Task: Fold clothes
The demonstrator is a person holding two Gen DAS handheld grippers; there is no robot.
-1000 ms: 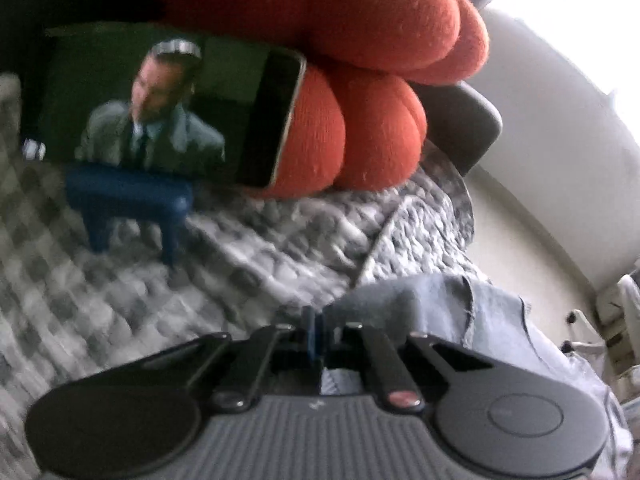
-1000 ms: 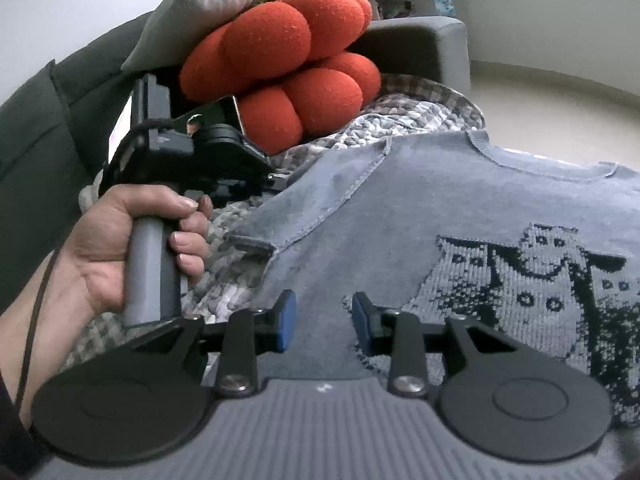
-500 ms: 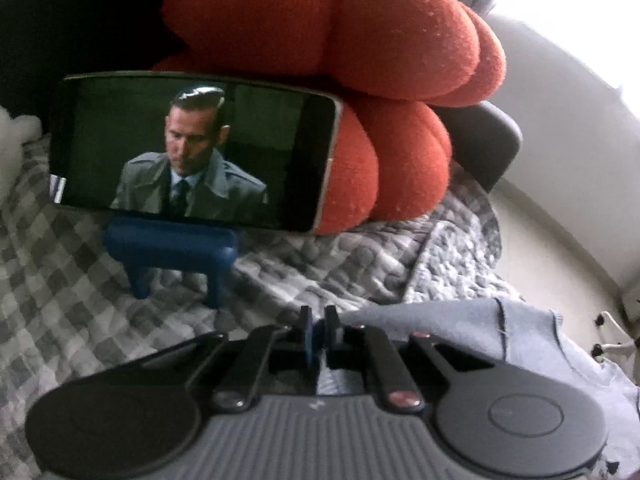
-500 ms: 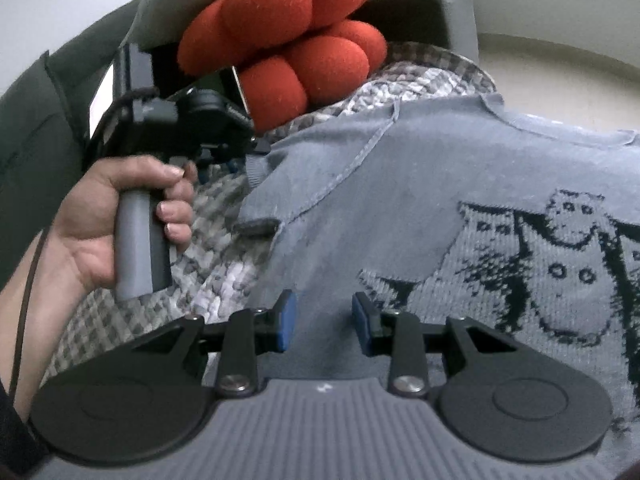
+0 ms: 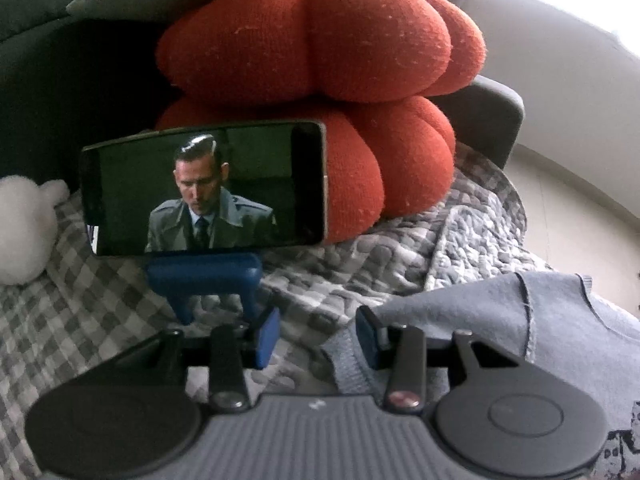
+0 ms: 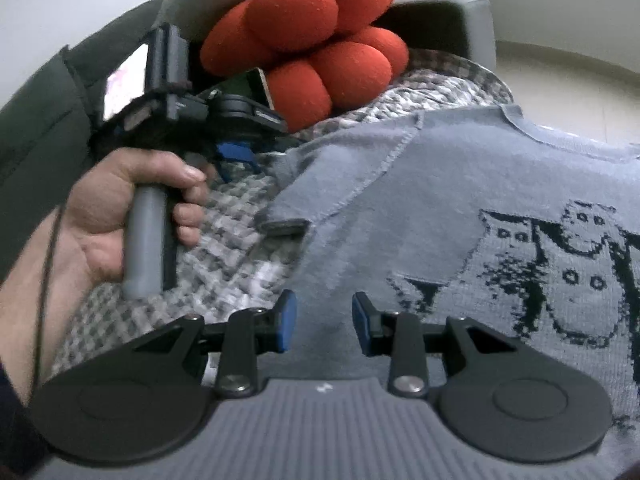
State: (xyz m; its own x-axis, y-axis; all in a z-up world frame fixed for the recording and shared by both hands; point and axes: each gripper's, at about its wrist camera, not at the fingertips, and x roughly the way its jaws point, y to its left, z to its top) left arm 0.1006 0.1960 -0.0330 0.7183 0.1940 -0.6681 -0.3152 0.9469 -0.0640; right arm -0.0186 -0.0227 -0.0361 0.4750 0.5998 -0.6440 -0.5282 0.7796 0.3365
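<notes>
**Left wrist view**

Shows the left hand-held gripper (image 5: 318,334) released, jaws spread wide with nothing between them. Differs from half a second ago, when the same jaws were pinched almost together at the sleeve edge. Shows the sleeve cuff (image 5: 348,364) now lying slack, just under the right-side finger, below the red cushion (image 5: 320,60). Places the grey sweater (image 5: 520,340) below and to the right of the red cushion, spread on the checked blanket (image 5: 80,320). Shows a phone (image 5: 208,188) leaning on the red cushion's lower left, seated in a blue stand (image 5: 204,276). Shows a white plush toy (image 5: 24,228) well to the left of the red cushion.

**Right wrist view**

Shows the right hand-held gripper (image 6: 324,322) likewise released, jaws apart and empty, unchanged over the last second. Hangs above the sweater body, well below the red cushion (image 6: 320,40). Shows the grey sweater (image 6: 460,200) lying front up below and to the right of the red cushion, patterned chest at far right. Shows the sleeve cuff (image 6: 284,228) resting on the blanket, clear of both tools. Shows the left hand (image 6: 120,216) gripping the handle of the left hand-held gripper (image 6: 236,152), to the lower left of the red cushion.

**Meaning for the task**

Reads as a release: sleeve set down, neither tool engaged. Judged early in the fold, since the body is still spread open. Re-grip at a sleeve or hem before the next fold. Watch for the cuff creeping back off the body.
</notes>
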